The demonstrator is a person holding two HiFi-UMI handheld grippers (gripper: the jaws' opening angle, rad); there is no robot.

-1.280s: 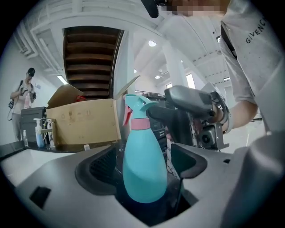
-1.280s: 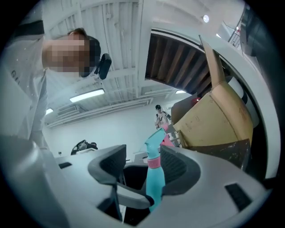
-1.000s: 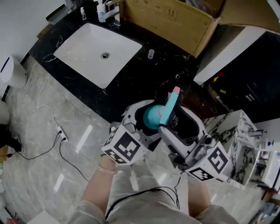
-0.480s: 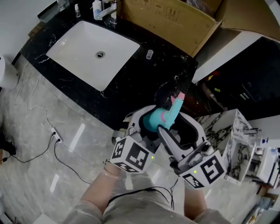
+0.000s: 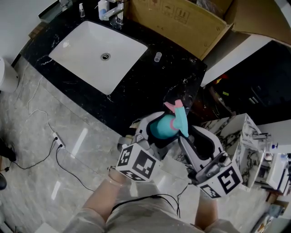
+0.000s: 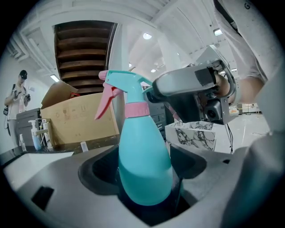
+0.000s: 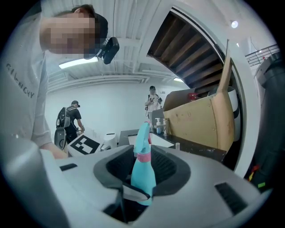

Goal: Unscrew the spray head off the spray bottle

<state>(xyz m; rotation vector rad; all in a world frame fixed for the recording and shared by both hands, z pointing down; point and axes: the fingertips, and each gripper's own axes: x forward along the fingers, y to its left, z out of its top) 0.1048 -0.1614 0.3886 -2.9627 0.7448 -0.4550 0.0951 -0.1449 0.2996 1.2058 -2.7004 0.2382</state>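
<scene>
A black stone countertop (image 5: 145,91), veined in white, runs along the far side. A white rectangular sink (image 5: 77,50) is set into its left part, with a chrome faucet (image 5: 119,12) at the far edge. To the right of the sink a big open cardboard box (image 5: 182,22) stands on the counter, and a small clear vial (image 5: 157,56) sits near it. The near floor (image 5: 27,182) is glossy pale grey marble tile, with a white power strip (image 5: 55,135) and its cables lying at the left. A white marbled box (image 5: 248,132) stands at the right. Overhead is a white ceiling with a strip light (image 7: 82,63). Far off by a white wall stand a person with a backpack (image 7: 73,118) and another person (image 7: 152,100).
</scene>
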